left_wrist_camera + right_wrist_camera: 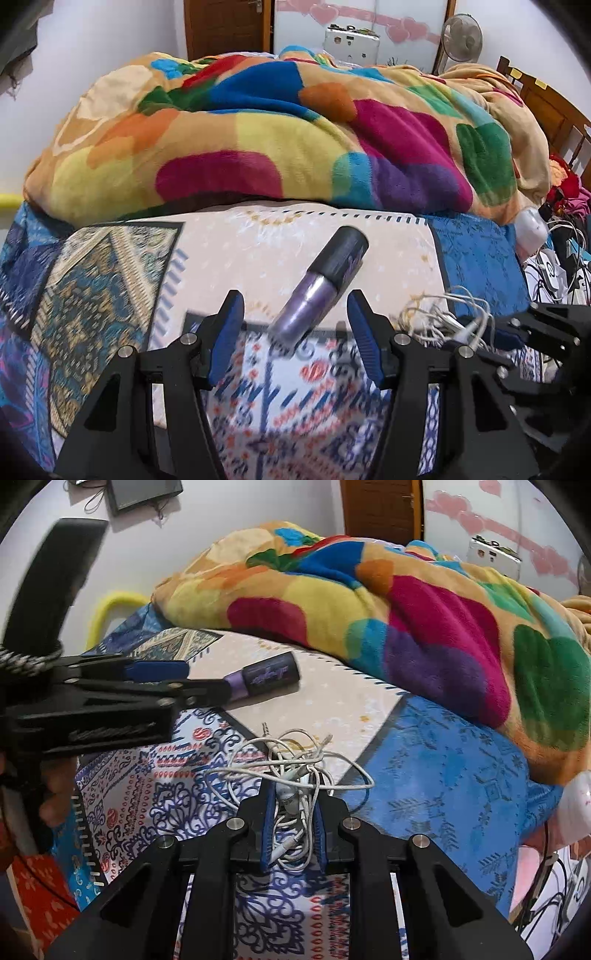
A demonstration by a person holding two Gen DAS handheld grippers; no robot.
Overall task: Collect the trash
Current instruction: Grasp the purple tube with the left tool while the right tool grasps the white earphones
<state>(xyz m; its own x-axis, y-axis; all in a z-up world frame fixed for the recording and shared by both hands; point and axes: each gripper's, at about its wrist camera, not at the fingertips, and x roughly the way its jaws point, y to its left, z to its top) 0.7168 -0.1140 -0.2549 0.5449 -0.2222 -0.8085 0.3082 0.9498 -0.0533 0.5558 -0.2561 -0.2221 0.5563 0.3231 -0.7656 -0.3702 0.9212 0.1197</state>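
Note:
A purple bottle with a black cap point(322, 285) lies on the patterned bedsheet point(258, 254), its purple end between the open fingers of my left gripper point(295, 314), which do not touch it. It also shows in the right wrist view point(264, 677), with the left gripper point(162, 679) coming in from the left. My right gripper point(291, 812) is shut on a tangle of white earphone cables point(291, 771) on the sheet. The tangle shows in the left wrist view point(443, 317), with the right gripper point(517, 332) behind it.
A colourful fleece blanket point(280, 133) is heaped across the bed behind the bottle. A white device point(530, 229) and more cables lie at the bed's right edge. A wooden headboard point(546, 107) stands far right, a door point(225, 26) and a fan point(461, 37) behind.

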